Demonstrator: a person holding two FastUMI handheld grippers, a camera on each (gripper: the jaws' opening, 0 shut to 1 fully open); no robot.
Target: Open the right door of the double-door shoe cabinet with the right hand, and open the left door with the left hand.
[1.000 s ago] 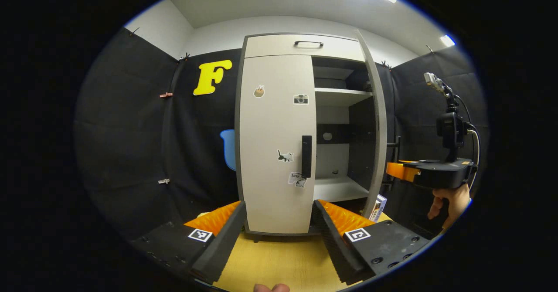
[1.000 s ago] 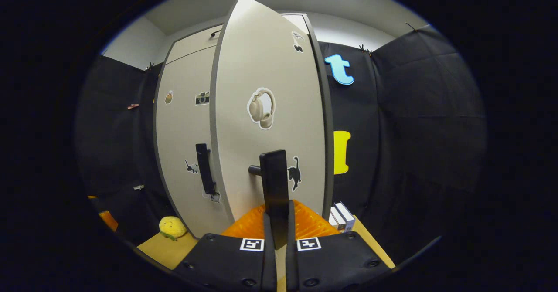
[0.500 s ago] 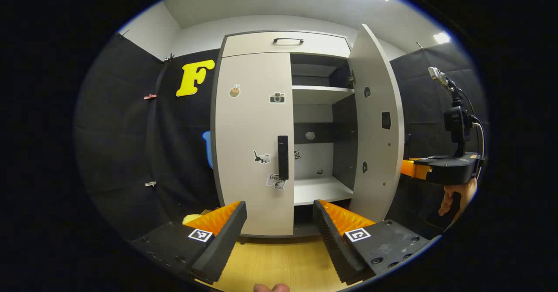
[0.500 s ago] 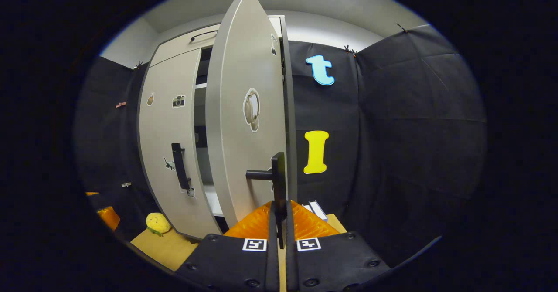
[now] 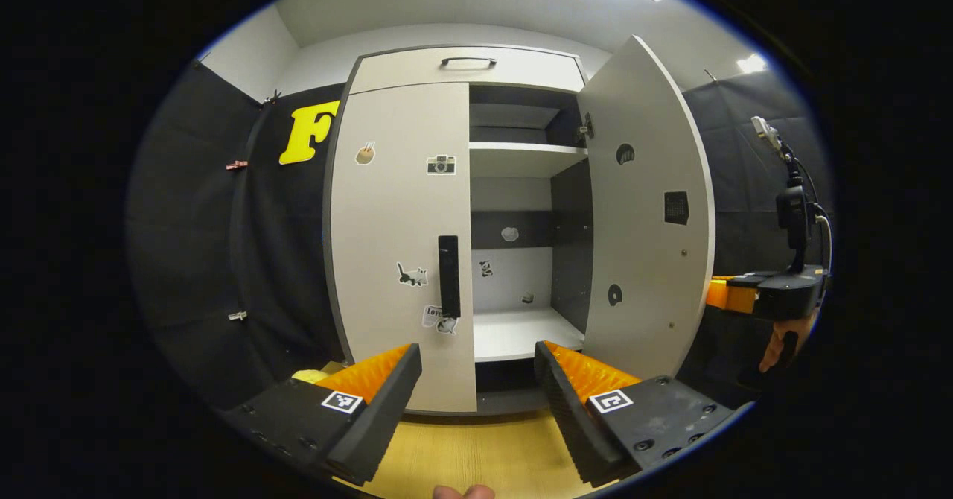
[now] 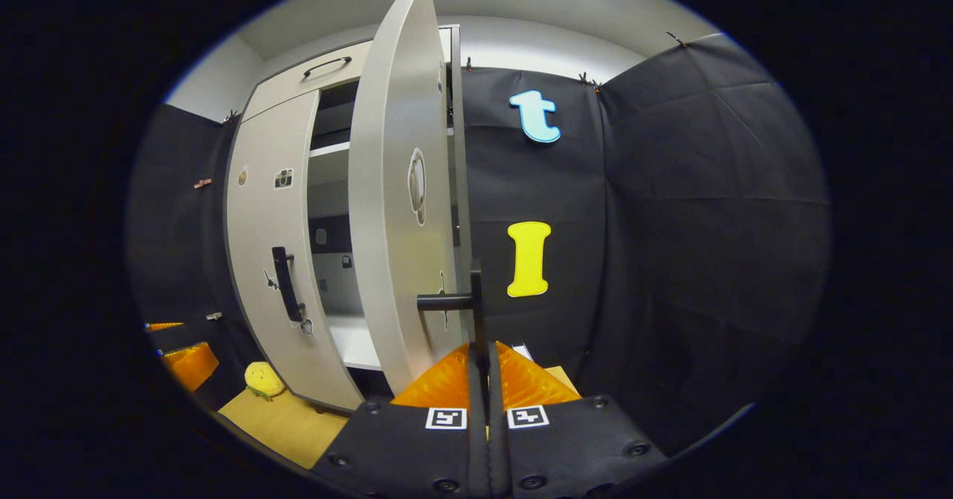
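- Ahead of me stands the shoe cabinet (image 5: pixel 465 67), its right door (image 5: pixel 644 216) swung wide and its left door (image 5: pixel 402 238) flat shut, on a yellow wooden floor (image 5: pixel 469 450).
- Inside, a white upper shelf (image 5: pixel 521 149) and a lower shelf (image 5: pixel 517 331) show past the open door.
- My left gripper (image 5: pixel 476 398) hovers low before the cabinet, jaws spread wide, holding nothing; the left door's black handle (image 5: pixel 448 275) sits above them, apart.
- My right gripper (image 6: pixel 482 380) has its jaws pinched tight on the right door's black handle (image 6: pixel 475 298).
- Left of the cabinet's foot lies a small yellow plush toy (image 6: pixel 260 380).
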